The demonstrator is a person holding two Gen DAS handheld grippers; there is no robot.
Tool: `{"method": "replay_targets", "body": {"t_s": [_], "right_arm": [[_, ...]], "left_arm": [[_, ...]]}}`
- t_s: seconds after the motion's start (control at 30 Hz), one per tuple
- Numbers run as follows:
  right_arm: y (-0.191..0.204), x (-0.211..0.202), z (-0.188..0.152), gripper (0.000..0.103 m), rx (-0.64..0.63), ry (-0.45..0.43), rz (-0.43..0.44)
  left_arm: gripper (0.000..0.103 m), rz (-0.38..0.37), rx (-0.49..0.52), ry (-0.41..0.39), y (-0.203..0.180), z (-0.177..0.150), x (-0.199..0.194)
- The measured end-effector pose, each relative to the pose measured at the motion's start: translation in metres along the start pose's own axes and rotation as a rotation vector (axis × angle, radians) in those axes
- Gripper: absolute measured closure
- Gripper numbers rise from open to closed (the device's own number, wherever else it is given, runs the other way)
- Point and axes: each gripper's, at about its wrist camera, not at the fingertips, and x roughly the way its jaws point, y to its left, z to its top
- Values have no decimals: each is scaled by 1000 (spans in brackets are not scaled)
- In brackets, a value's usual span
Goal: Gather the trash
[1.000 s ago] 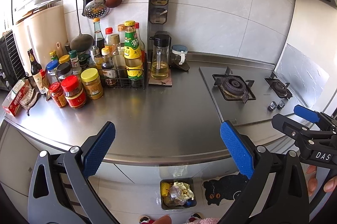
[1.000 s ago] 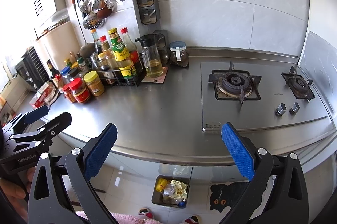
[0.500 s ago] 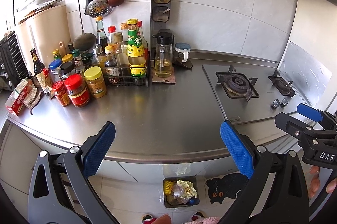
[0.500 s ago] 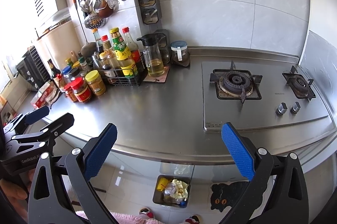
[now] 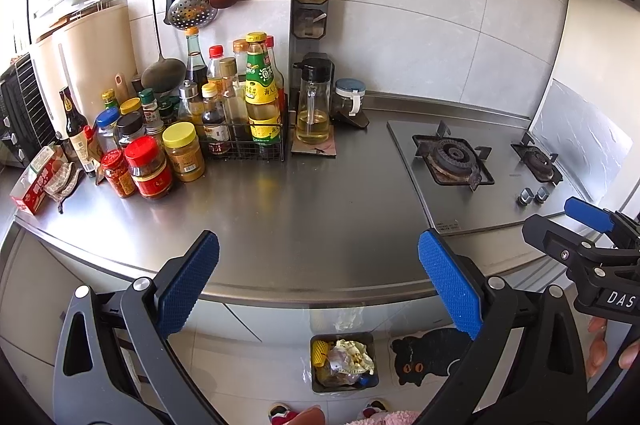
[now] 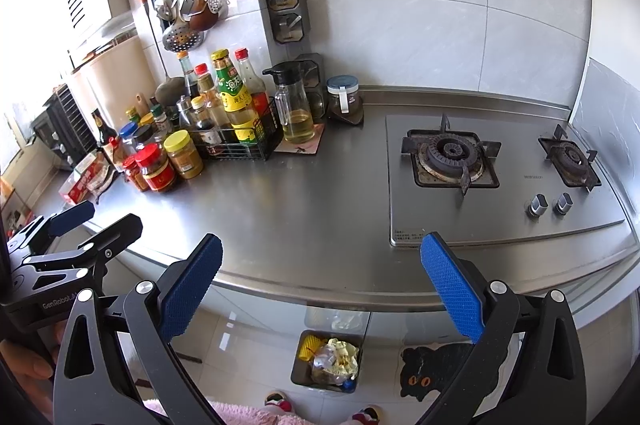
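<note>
A small dark trash bin (image 5: pixel 342 363) stands on the floor below the counter edge, filled with crumpled yellow and clear wrappers; it also shows in the right wrist view (image 6: pixel 326 359). My left gripper (image 5: pixel 318 285) is open and empty, held above the front edge of the steel counter (image 5: pixel 320 209). My right gripper (image 6: pixel 320 285) is open and empty too, beside it at the same edge. Each gripper shows at the side of the other's view. No loose trash shows on the bare counter.
Bottles and jars (image 5: pixel 160 161) crowd the counter's back left, with a wire rack (image 5: pixel 244 141) and an oil jug (image 5: pixel 314 105). A red carton (image 5: pixel 36 185) lies at far left. A gas hob (image 5: pixel 472 165) fills the right. Utensils hang above. A cat mat (image 5: pixel 428 357) lies on the floor.
Both grippers have drifted slightly back and up from the counter, so the scene sits a little lower and further. Both stay open and empty.
</note>
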Motion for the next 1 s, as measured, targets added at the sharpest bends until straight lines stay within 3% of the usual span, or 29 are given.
{"method": "replay_targets", "body": {"t_s": [1.0], "right_arm": [[-1,4,4,3,-16,5,9]], "left_arm": [[8,37,6,19,-3,4,6]]}}
